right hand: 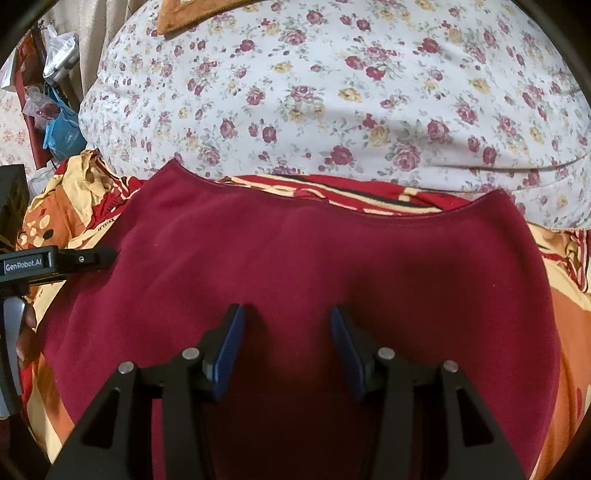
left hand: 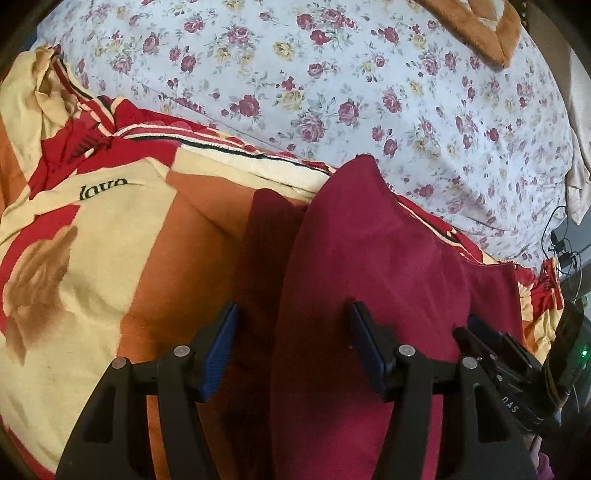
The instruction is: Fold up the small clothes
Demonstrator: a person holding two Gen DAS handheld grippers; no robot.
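Floral bedsheet (right hand: 332, 92), white with red and yellow roses, covers the far half of the bed in both views. Nearer lies a blanket (left hand: 92, 258) in cream, orange and red blocks, with dark lettering on a cream patch at the left of the left wrist view. Spread flat on that blanket is the maroon garment (right hand: 314, 258), its far hem curving close to the edge of the sheet; in the right wrist view it fills the near middle from left to right.

Left tongs (left hand: 293, 347) stand wide, holding nothing: the right blue pad is over the maroon cloth and the left pad over the orange blanket, so the garment's left edge runs between them. Right tongs (right hand: 286, 347) are also wide and hold nothing, both pads above the middle of the garment. An orange plush item (left hand: 476, 29) rests on the sheet at the far right
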